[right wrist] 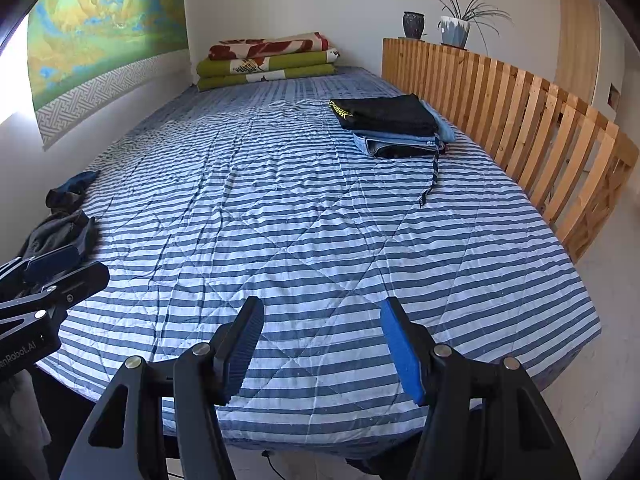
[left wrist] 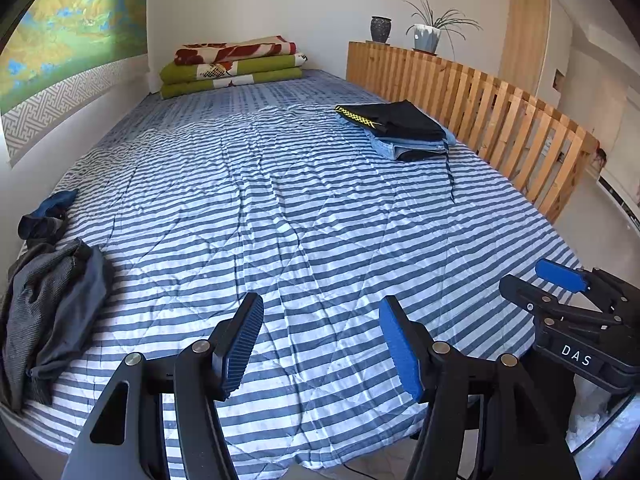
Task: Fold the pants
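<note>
A crumpled heap of grey and dark pants [left wrist: 52,304] [right wrist: 60,232] lies at the left edge of the striped bed. A neat stack of folded garments [left wrist: 400,130] [right wrist: 396,126], black on top of denim, sits at the far right with a dark strap trailing toward me. My left gripper [left wrist: 320,344] hovers open over the bed's near edge, holding nothing. My right gripper [right wrist: 322,346] is open too and empty, a little to the right of the left one; its body shows in the left wrist view [left wrist: 560,288].
The blue-and-white striped quilt [left wrist: 280,208] [right wrist: 320,220] covers the bed. A wooden slatted rail [left wrist: 480,112] [right wrist: 520,104] runs along the right side, with two pots on its far end. Folded blankets [left wrist: 232,66] lie at the head. A wall borders the left.
</note>
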